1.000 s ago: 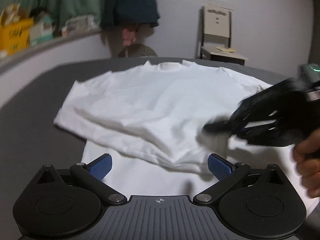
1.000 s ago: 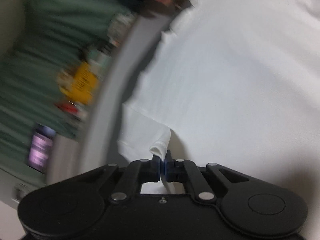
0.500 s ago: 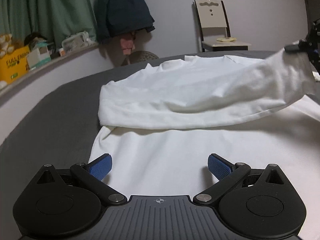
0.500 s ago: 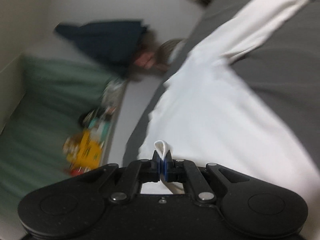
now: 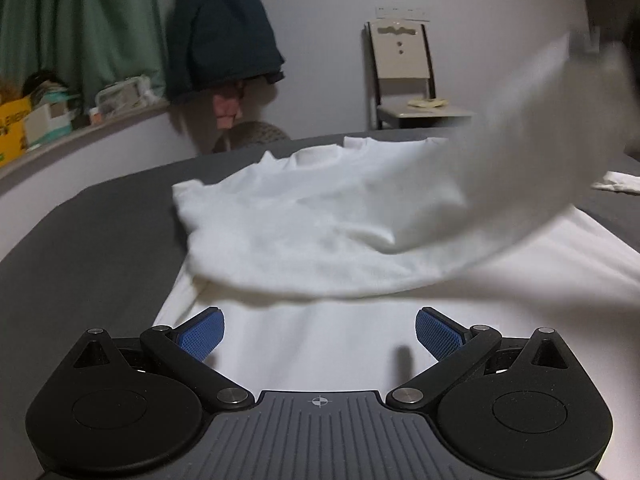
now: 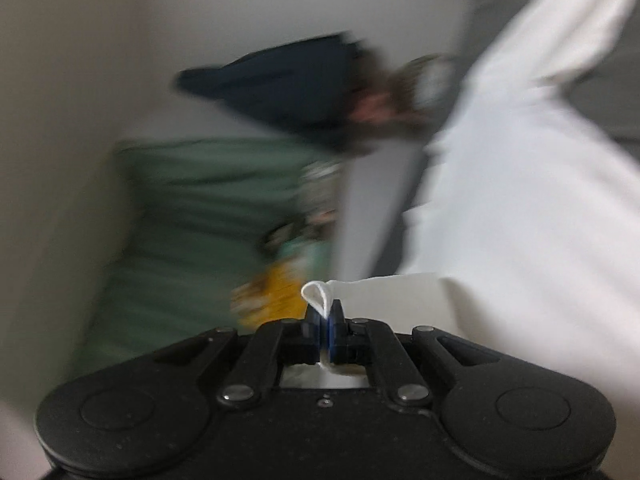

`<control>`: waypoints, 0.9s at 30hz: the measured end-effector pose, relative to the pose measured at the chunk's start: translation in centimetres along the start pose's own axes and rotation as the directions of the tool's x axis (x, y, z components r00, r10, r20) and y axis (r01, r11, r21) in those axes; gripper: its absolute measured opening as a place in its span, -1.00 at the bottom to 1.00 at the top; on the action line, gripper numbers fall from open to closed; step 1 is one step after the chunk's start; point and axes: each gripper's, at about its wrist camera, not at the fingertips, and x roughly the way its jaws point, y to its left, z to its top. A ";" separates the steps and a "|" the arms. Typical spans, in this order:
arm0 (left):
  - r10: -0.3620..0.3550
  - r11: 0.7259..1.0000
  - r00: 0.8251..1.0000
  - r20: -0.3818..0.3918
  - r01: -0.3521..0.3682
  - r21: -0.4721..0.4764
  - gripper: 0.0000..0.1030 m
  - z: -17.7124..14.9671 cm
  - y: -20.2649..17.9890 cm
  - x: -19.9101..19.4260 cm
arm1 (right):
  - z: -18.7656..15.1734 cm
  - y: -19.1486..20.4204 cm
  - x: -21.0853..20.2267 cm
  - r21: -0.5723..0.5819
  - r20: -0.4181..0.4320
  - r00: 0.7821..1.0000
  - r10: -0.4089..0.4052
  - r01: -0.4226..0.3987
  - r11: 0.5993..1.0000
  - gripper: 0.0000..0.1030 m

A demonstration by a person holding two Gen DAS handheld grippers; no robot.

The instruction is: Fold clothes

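A white long-sleeved shirt (image 5: 320,224) lies spread on a dark grey surface (image 5: 88,248). My left gripper (image 5: 319,330) is open, its blue pads (image 5: 200,332) low over the shirt's near part with nothing between them. One sleeve (image 5: 532,152) is lifted up and to the right, blurred. In the right wrist view my right gripper (image 6: 323,320) is shut on the sleeve's cuff (image 6: 316,294), a small loop of white cloth sticking out above the pads. The rest of the shirt (image 6: 520,208) hangs away to the right.
A chair (image 5: 404,80) stands against the far wall. A dark garment (image 5: 224,32) hangs by a green curtain (image 5: 80,28). A ledge on the left carries a yellow box (image 5: 12,128) and other clutter. A small white cloth (image 5: 618,182) lies at the far right.
The right gripper has lifted the sleeve up off the shirt and carried it to the right. The left gripper has crept forward over the shirt, still open.
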 end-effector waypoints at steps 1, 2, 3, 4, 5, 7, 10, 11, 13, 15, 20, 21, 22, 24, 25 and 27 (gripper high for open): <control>0.001 1.000 1.000 -0.004 -0.001 -0.008 0.99 0.1 0.2 0.6 | 0.1 1.4 -0.1 -0.023 -0.029 0.999 0.040 -0.040 0.999 -0.91; -0.001 1.000 1.000 -0.015 0.001 -0.024 0.99 0.1 0.5 1.1 | 0.2 2.8 -0.2 -0.045 -0.060 0.995 0.079 -0.081 0.996 -0.91; -0.010 0.999 1.000 -0.028 0.009 -0.043 0.99 0.1 0.9 1.6 | 0.5 4.0 -0.5 -0.067 -0.062 0.992 0.106 -0.110 0.992 -0.91; -0.021 0.998 0.999 -0.040 0.019 -0.062 0.99 0.1 1.3 2.1 | 0.7 4.9 -0.8 -0.082 -0.062 0.990 0.125 -0.130 0.988 -0.91; -0.040 0.996 0.998 -0.054 0.036 -0.078 0.99 0.1 1.6 2.8 | 0.9 5.8 -1.0 -0.086 -0.058 0.988 0.141 -0.145 0.986 -0.91; -0.081 0.993 0.995 -0.062 0.075 -0.090 0.99 0.3 2.0 3.9 | 0.8 6.8 -1.4 -0.084 -0.060 0.988 0.145 -0.149 0.985 -0.91; -0.139 0.985 0.989 -0.047 0.133 -0.111 0.99 1.0 2.7 5.3 | 0.5 7.4 -1.9 -0.054 -0.056 0.991 0.121 -0.124 0.991 -0.91; -0.164 0.979 0.985 -0.045 0.157 -0.131 0.99 1.2 3.1 5.9 | 0.4 7.4 -2.2 -0.042 -0.046 0.994 0.104 -0.106 0.993 -0.91; -0.183 0.967 0.983 -0.022 0.176 -0.184 0.99 1.6 4.0 6.8 | 0.6 7.1 -2.6 -0.049 -0.045 0.998 0.054 -0.057 0.997 -0.91; -0.192 0.952 0.981 -0.001 0.186 -0.245 0.99 1.9 5.0 7.6 | 0.6 7.1 -3.2 -0.056 -0.025 1.000 0.014 -0.016 0.998 -0.91; -0.218 0.891 0.974 0.053 0.221 -0.396 0.99 0.5 8.4 7.3 | 1.2 5.1 -4.8 -0.064 0.047 0.990 -0.131 0.134 0.989 -0.91; -0.213 0.883 0.975 0.058 0.218 -0.415 0.99 0.2 9.3 7.0 | 1.1 4.4 -5.0 -0.055 0.054 0.986 -0.155 0.158 0.986 -0.91; -0.207 0.877 0.976 0.064 0.214 -0.430 0.99 0.0 10.3 6.7 | 0.9 3.4 -5.2 -0.046 0.059 0.980 -0.189 0.192 0.980 -0.91; -0.191 0.861 0.979 0.076 0.204 -0.465 0.99 -0.4 11.9 6.3 | 0.2 1.4 -5.4 -0.021 0.063 0.965 -0.256 0.258 0.966 -0.91; -0.178 0.857 0.982 0.068 0.189 -0.479 0.99 -0.5 12.5 6.3 | -0.2 0.4 -5.5 -0.004 0.061 0.956 -0.288 0.289 0.957 -0.91; -0.150 0.851 0.988 0.046 0.153 -0.503 0.99 -0.8 13.5 6.4 | -0.9 -2.1 -5.7 0.034 0.058 0.930 -0.362 0.360 0.932 -0.91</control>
